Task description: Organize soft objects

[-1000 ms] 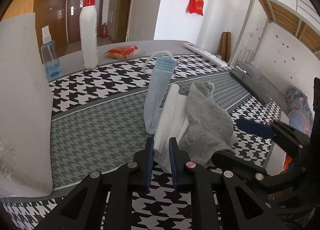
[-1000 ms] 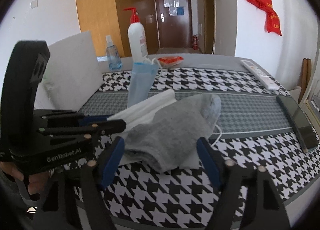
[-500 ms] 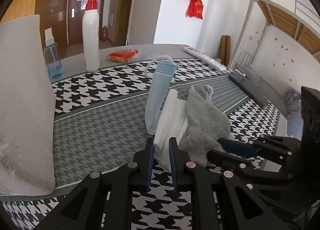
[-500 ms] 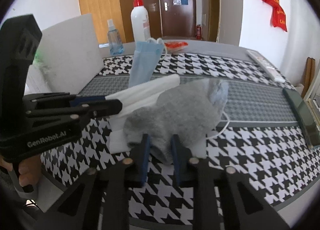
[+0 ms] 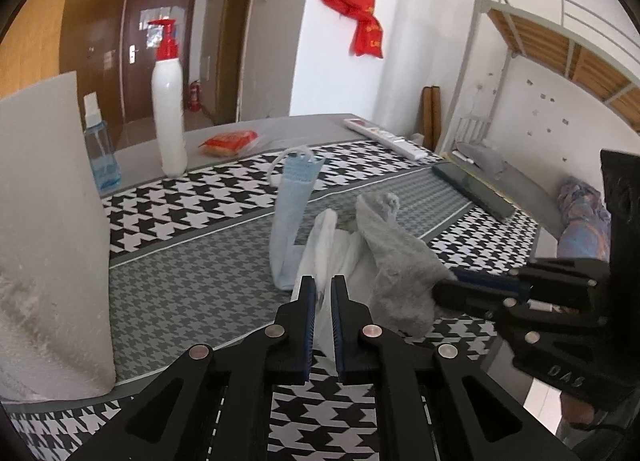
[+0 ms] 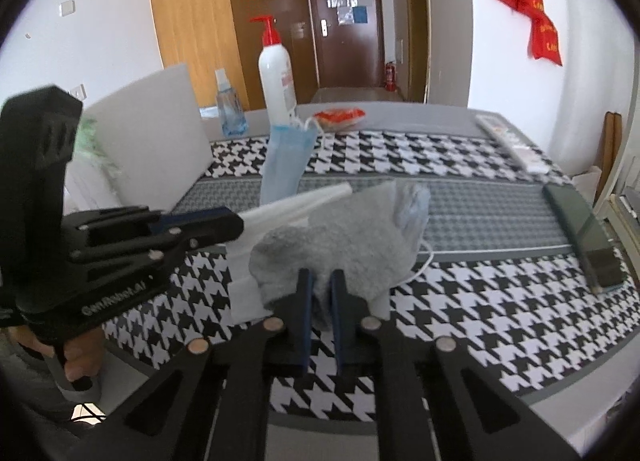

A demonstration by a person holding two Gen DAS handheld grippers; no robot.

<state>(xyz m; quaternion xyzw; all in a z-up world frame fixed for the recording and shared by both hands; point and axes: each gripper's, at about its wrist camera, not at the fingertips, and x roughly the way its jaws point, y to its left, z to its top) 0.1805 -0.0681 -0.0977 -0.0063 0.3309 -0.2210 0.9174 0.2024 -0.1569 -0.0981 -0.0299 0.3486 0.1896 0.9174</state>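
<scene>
Sock lengthwise away from camera

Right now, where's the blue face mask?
In the left wrist view the blue face mask lies mid-table on the checked cloth, just left of the white cloth and grey sock, before the pump bottle.

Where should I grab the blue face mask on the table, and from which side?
Judging by its pose, grip the blue face mask at its near, lower end, where the folded layers lie flat on the grey mat, coming in low from the near table edge. Its far end carries loose ear loops that would slip. Both grippers are occupied: the left gripper pinches white cloth, the right gripper the grey sock.
</scene>
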